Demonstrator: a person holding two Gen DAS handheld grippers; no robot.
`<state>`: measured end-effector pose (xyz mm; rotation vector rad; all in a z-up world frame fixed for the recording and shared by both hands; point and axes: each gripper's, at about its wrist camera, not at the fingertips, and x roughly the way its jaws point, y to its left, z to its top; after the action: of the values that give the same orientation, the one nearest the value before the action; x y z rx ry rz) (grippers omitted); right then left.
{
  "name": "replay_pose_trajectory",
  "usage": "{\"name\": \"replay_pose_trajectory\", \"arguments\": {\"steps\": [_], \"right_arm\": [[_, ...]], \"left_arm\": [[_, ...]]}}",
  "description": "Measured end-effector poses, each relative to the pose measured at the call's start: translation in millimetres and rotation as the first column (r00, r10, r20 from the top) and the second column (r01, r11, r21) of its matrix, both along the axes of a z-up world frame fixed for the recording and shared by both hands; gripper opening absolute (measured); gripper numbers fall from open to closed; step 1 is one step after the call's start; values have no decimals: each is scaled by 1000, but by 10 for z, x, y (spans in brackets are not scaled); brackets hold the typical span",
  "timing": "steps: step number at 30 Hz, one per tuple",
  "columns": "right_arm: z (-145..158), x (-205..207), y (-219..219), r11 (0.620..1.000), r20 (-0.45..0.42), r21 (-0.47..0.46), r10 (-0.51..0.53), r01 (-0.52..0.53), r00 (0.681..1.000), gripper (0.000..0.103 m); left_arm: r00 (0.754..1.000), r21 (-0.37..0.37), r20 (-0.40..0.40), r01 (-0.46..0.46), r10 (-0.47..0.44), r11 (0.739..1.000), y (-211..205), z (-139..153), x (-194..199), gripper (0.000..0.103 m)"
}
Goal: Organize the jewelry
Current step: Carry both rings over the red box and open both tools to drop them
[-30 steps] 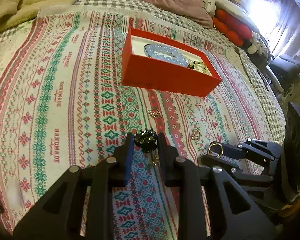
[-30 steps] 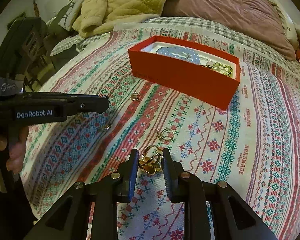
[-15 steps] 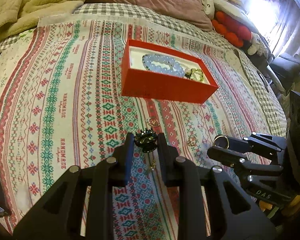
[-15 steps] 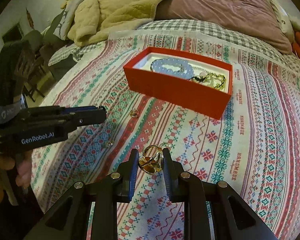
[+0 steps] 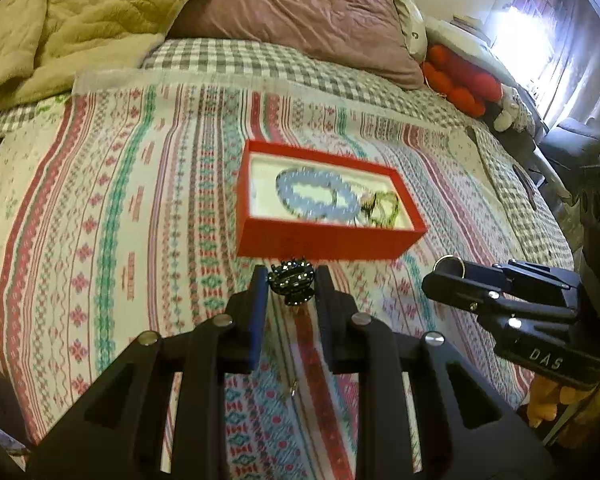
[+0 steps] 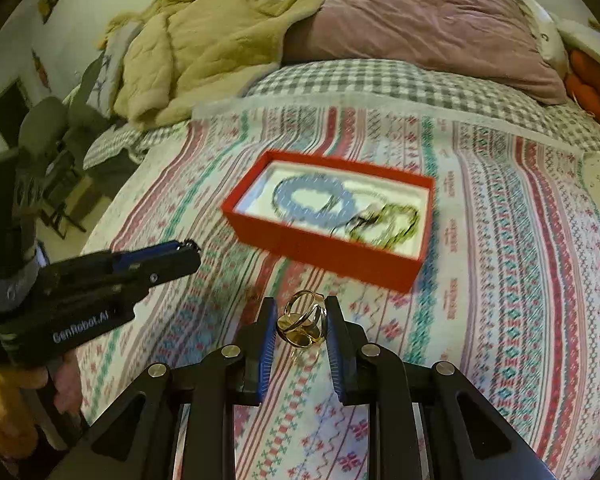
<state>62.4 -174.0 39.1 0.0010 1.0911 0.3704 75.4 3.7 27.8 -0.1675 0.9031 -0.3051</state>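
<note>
A red box (image 5: 324, 242) (image 6: 332, 260) lies on the patterned bedspread and holds a blue bead bracelet (image 5: 318, 198) (image 6: 314, 204) and a dark green-gold chain (image 5: 384, 208) (image 6: 388, 224). My left gripper (image 5: 292, 286) is shut on a small black sparkly piece (image 5: 292, 284), held above the bed just before the box's near wall. My right gripper (image 6: 302, 320) is shut on gold rings (image 6: 302, 322), also above the bed before the box. It shows from the side in the left wrist view (image 5: 446, 270), and the left gripper shows in the right wrist view (image 6: 186, 252).
The striped bedspread (image 5: 120, 220) covers the bed. A beige quilt (image 6: 204, 44) and a mauve pillow (image 6: 420, 20) lie at the head. Red cushions (image 5: 460, 84) sit at the far right. A chair (image 6: 48, 128) stands left of the bed.
Both grippers have lifted from the bedspread with their pieces and moved toward the red box. The loose small rings seen on the cloth earlier are out of view now.
</note>
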Motion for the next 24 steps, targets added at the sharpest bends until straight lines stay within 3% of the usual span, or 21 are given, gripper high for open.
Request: {"name": "replay_pose_trajectory", "arguments": {"steps": [8,24], "right_arm": [[63,315,-85,998,13,3,-70,70,997,24],[-134,759,-176,986,-35,48,-157,158,987,24]], "left_arm": [[999,-2,27,-37,37,999,-91,22,268,25],[998,28,35,-49,48,998,-221,-174,690,25]]}}
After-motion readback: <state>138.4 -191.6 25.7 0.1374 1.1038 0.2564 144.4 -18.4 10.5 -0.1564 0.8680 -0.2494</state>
